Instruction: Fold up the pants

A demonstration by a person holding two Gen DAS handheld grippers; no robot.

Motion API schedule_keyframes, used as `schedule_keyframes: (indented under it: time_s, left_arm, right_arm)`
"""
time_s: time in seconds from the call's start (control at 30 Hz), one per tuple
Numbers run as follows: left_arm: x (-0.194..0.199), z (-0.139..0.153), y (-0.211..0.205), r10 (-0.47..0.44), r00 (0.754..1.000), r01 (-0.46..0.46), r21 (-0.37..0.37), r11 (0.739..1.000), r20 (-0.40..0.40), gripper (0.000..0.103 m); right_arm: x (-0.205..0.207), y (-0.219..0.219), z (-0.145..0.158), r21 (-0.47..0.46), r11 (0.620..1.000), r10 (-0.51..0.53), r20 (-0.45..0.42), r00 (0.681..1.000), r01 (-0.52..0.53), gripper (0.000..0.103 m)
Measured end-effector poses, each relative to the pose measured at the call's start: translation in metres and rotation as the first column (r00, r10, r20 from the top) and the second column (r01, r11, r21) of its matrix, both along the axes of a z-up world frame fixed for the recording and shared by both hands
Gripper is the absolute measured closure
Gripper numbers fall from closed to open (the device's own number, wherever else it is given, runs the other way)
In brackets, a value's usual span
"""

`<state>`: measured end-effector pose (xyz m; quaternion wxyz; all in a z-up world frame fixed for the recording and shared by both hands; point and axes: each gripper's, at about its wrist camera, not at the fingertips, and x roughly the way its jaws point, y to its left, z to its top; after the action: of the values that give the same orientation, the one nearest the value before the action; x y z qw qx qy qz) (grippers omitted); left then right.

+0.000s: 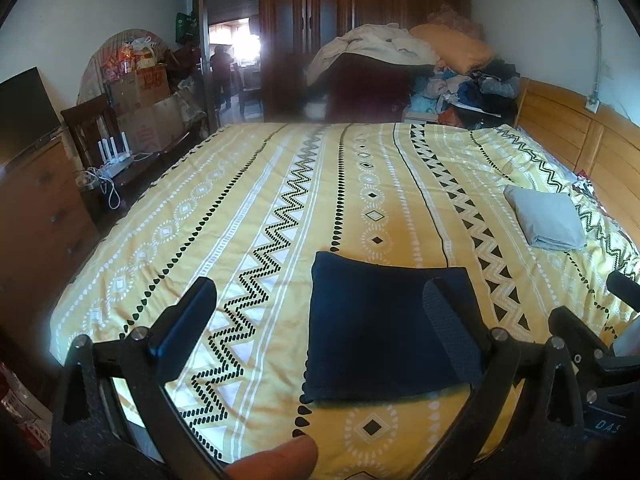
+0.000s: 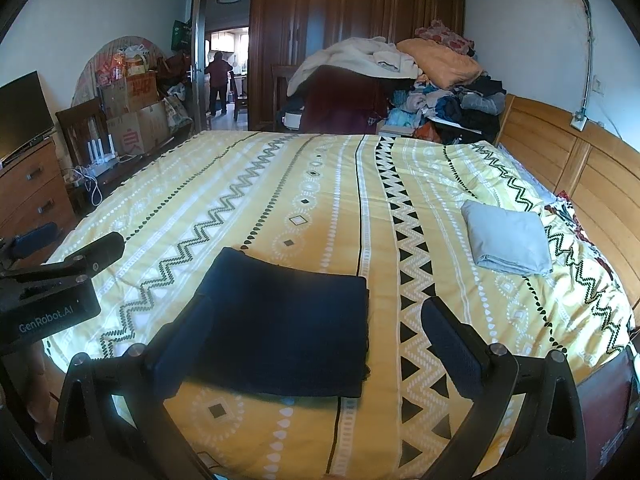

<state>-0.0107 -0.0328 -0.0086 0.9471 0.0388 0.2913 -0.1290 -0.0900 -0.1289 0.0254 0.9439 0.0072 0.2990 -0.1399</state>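
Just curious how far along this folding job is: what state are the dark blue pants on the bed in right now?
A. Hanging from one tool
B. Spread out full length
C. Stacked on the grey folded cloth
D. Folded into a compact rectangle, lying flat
D: the dark blue pants lie flat on the yellow bedspread as a neat rectangle, apart from the grey folded cloth, and both tools, left and right, are open and empty.

Wardrobe [image 1: 360,20] front smeared — blurred; fingertip [image 1: 276,460] cut off by bottom edge
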Motion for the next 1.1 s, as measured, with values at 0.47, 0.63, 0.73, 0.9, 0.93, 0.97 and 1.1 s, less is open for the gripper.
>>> schedule_keyframes:
  time_s: [0.47,0.63,0.73,0.9,0.93,0.97,1.1]
  left_arm:
    - [0.008,-0.006,0.012,0.016,1.0,-0.016,-0.01,1.0,-0.02,0.0]
    - [-0.001,0.002,0.01,0.056,0.996,-0.059,0.033,0.998,0.067,0.0]
    - [-0.008,0.008,0.008,0.069,0.99,-0.075,0.048,0.996,0.125,0.0]
    - [-0.008,0.012,0.007,0.058,0.987,-0.068,0.058,0.996,0.151,0.0]
    - [-0.007,0.012,0.007,0.056,0.987,-0.065,0.057,0.996,0.147,0.0]
    - [-0.006,0.012,0.007,0.054,0.988,-0.063,0.056,0.996,0.143,0.0]
    - [-0.005,0.01,0.006,0.056,0.988,-0.065,0.059,0.996,0.141,0.0]
  right_arm:
    - [0.006,0.001,-0.009,0.003,1.0,-0.005,-0.008,1.0,0.005,0.0]
    - [0.005,0.001,-0.01,-0.002,1.0,-0.004,-0.004,1.0,0.004,0.0]
    - [0.005,0.0,-0.011,-0.009,1.0,-0.004,-0.005,1.0,0.004,0.0]
    - [0.005,-0.001,-0.011,-0.009,1.0,-0.006,-0.005,1.0,0.006,0.0]
    - [0.006,-0.001,-0.011,-0.01,1.0,-0.008,-0.006,1.0,0.008,0.0]
    - [0.006,-0.002,-0.012,-0.009,1.0,-0.008,-0.007,1.0,0.007,0.0]
    - [0.007,-0.002,-0.013,-0.01,1.0,-0.009,-0.012,1.0,0.009,0.0]
